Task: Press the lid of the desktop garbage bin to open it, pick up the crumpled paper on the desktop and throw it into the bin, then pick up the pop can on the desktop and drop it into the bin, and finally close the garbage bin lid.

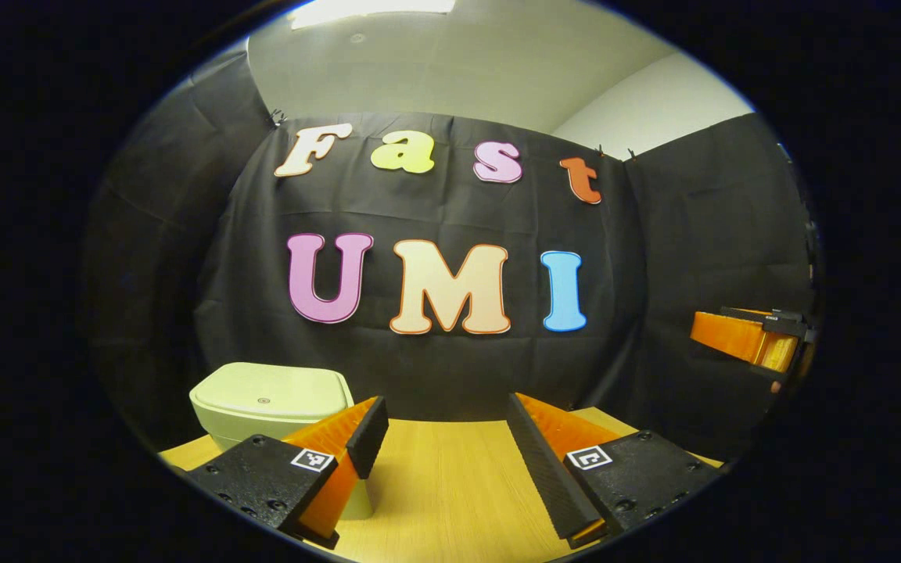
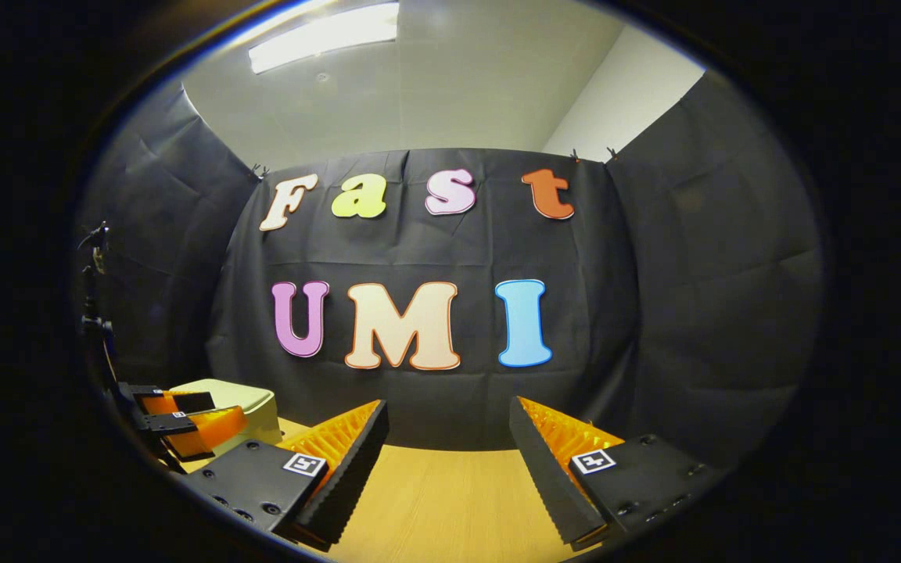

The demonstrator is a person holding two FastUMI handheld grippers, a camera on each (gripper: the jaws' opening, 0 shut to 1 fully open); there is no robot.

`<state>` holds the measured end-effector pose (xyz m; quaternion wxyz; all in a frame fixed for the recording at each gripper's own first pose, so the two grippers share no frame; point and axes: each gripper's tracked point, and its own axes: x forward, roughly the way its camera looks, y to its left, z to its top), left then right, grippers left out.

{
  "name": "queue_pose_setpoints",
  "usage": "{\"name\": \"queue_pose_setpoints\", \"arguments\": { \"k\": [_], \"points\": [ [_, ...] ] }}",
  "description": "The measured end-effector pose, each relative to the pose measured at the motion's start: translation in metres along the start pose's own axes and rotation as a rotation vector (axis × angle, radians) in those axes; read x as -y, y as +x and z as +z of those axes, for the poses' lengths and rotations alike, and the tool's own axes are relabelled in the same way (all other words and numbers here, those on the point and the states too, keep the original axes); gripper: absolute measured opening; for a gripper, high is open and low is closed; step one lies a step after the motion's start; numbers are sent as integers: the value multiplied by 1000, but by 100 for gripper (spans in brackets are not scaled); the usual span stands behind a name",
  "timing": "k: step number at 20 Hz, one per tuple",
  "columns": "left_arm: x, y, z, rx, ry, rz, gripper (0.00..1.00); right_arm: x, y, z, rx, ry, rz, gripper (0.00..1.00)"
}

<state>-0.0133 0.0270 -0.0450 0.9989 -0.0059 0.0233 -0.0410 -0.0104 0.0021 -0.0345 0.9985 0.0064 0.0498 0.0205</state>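
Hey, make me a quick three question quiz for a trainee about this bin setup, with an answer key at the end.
1. True or false: the garbage bin has its lid raised.
2. In the left gripper view, where does the bin stand relative to the left gripper? A) ahead and to the left B) ahead and to the right C) between its fingers
3. Fill in: the right gripper has its jaws ____ over the wooden table.

Key:
1. False; the lid lies flat and closed.
2. A.
3. Open, with nothing between them.
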Motion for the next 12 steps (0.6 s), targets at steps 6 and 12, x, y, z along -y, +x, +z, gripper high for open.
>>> {"name": "queue_pose_setpoints", "arguments": {
  "k": [6, 12],
  "points": [
    [8, -1, 12, 23, 6, -21, 92, 3, -2, 4, 3, 6, -11, 98],
    [13, -8, 22, 35, 20, -31, 92, -4, -5, 7, 13, 4, 2, 98]
  ]
}}
